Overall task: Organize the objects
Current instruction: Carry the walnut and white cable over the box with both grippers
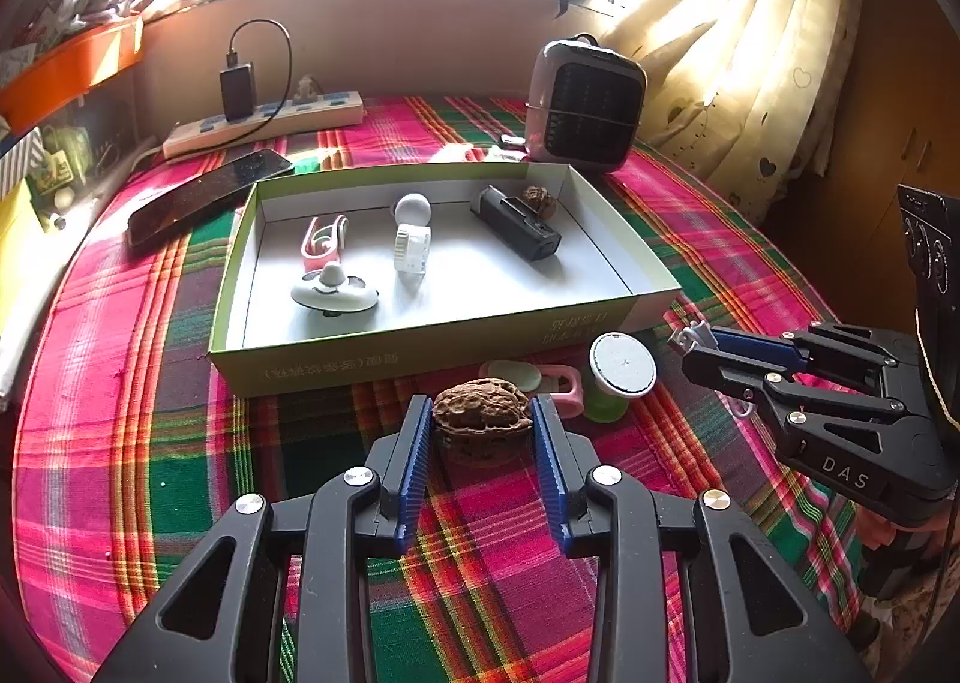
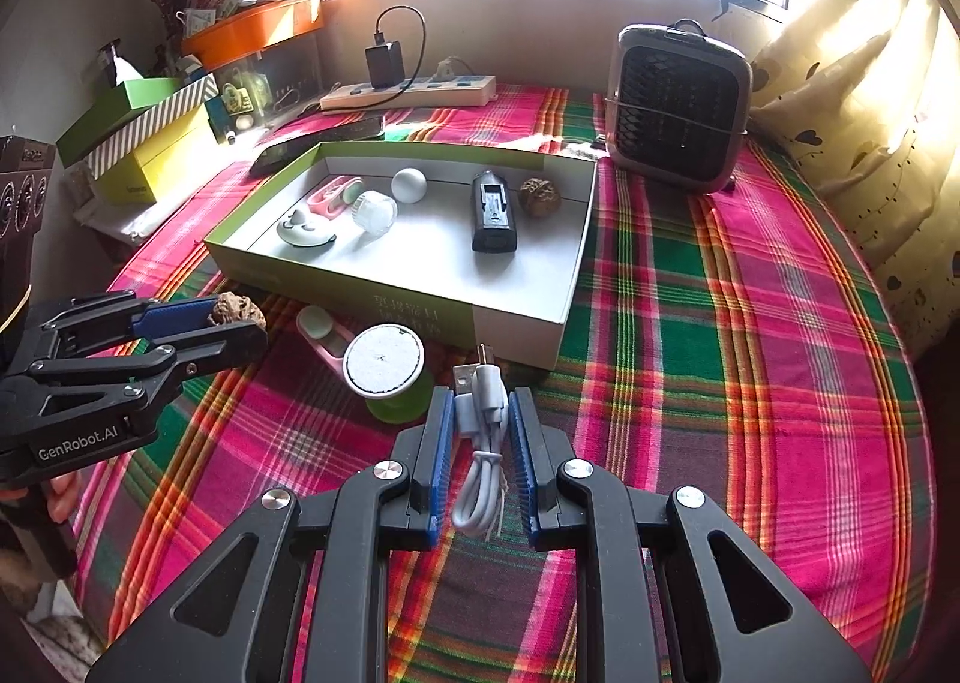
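Observation:
My left gripper [image 1: 482, 419] is shut on a brown walnut [image 1: 482, 413], just in front of the green-edged white box [image 1: 420, 350]. In the right wrist view the same gripper [image 2: 237, 323] shows at the left with the walnut [image 2: 237, 312] in it. My right gripper [image 2: 480, 413] is shut on a bundled white USB cable [image 2: 480, 431], near the box's front corner [image 2: 516, 332]. It appears in the left wrist view [image 1: 690, 344] at the right. Inside the box lie a black device [image 1: 519, 224], a second walnut [image 1: 540, 200], a white ball [image 1: 413, 209], a white cap [image 1: 411, 248], a pink clip [image 1: 321, 242] and a white spinner [image 1: 333, 293].
A green spool with a white top [image 1: 621, 368] and a pink-and-green clip [image 1: 540, 380] lie on the plaid cloth [image 1: 150, 443] before the box. Behind it are a phone [image 1: 204, 194], a power strip [image 1: 264, 125] and a small heater [image 1: 585, 104]. Curtains [image 1: 750, 53] hang right.

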### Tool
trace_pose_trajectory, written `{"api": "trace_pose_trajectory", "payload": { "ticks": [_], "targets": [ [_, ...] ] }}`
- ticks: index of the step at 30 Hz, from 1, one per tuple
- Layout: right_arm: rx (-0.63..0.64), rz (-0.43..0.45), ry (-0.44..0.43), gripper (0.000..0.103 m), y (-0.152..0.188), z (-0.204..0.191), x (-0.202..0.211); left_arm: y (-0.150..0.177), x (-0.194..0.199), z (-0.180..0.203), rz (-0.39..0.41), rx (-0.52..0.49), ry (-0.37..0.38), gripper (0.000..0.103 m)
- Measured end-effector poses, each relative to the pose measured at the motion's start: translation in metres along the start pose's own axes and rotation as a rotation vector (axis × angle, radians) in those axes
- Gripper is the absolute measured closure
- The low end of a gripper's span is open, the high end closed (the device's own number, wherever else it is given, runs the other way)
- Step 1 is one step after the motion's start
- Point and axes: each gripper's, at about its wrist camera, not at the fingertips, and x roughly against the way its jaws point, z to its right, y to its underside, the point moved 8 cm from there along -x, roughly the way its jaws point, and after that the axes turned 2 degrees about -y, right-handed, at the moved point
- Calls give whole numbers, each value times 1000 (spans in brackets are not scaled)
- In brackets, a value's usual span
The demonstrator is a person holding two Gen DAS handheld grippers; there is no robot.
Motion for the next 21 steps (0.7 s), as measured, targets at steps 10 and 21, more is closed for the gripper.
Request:
{"api": "trace_pose_trajectory", "payload": {
  "ticks": [10,21],
  "targets": [
    [6,20,10,83,-14,3,7,-15,5,5,21,-21,6,72],
    [19,30,10,83,-36,5,7,-32,4,5,37,-29,17,72]
  ]
}}
